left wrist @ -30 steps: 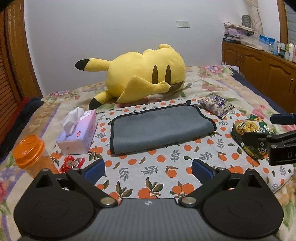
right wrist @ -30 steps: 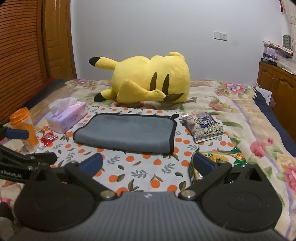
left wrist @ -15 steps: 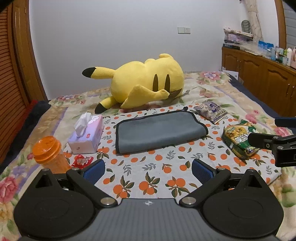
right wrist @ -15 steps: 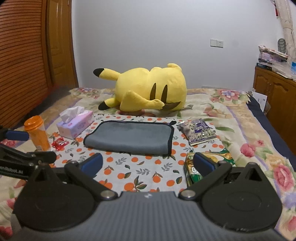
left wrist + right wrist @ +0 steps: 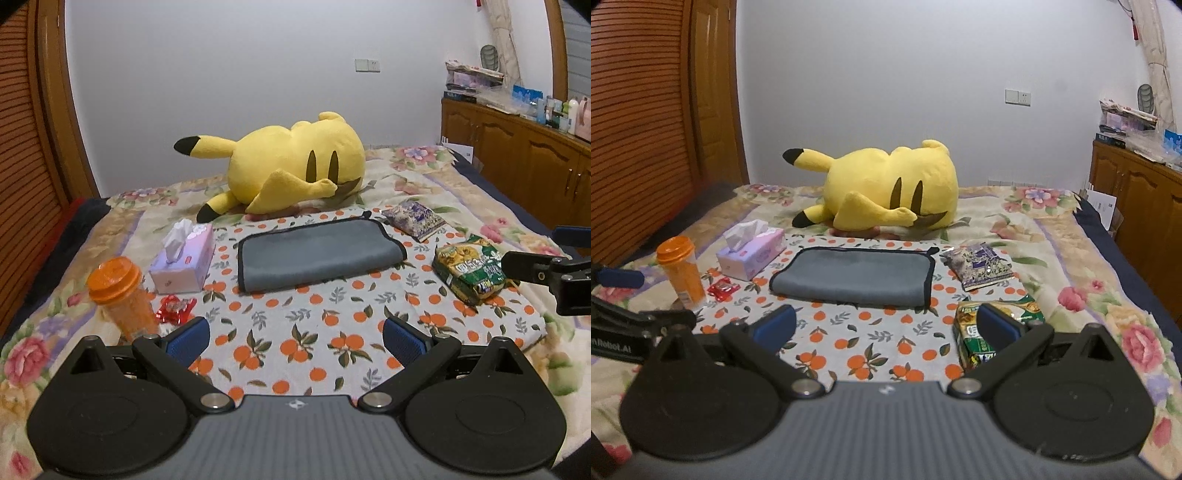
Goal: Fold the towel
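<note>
towel (image 5: 317, 254) folded flat, underside hidden.

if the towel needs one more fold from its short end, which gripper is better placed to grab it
Right, probably. The grey towel has its black-trimmed short end toward the green snack bag, the right gripper side. The left gripper faces the rounded end by the tissue box. Both are open, clear of it.
</note>
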The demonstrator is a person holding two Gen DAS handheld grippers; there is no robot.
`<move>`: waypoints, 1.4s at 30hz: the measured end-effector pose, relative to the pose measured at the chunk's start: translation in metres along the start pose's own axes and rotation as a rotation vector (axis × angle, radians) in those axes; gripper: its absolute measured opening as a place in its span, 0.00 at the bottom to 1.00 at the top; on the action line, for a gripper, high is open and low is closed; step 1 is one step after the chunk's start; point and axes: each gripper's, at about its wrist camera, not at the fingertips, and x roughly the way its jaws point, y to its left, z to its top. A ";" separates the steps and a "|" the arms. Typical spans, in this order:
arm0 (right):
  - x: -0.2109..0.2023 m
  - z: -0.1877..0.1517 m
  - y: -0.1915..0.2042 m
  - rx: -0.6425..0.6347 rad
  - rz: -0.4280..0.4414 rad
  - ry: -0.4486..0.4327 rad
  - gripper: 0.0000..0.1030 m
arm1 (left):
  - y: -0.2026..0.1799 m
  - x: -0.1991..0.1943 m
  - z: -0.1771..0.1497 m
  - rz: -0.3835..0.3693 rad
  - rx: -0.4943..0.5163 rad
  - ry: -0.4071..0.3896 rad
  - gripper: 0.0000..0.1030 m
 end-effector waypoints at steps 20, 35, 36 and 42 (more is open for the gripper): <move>-0.007 -0.039 0.006 0.019 -0.002 0.045 1.00 | -0.002 0.004 -0.051 0.017 -0.019 0.061 0.99; -0.010 -0.057 0.013 -0.027 -0.024 0.059 1.00 | -0.005 0.012 -0.075 0.022 -0.039 0.097 0.99; -0.008 -0.059 0.014 -0.033 -0.026 0.063 1.00 | -0.005 0.013 -0.076 0.023 -0.039 0.096 0.99; -0.004 -0.063 0.016 -0.049 -0.035 0.080 1.00 | -0.007 0.017 -0.082 0.033 -0.034 0.100 0.99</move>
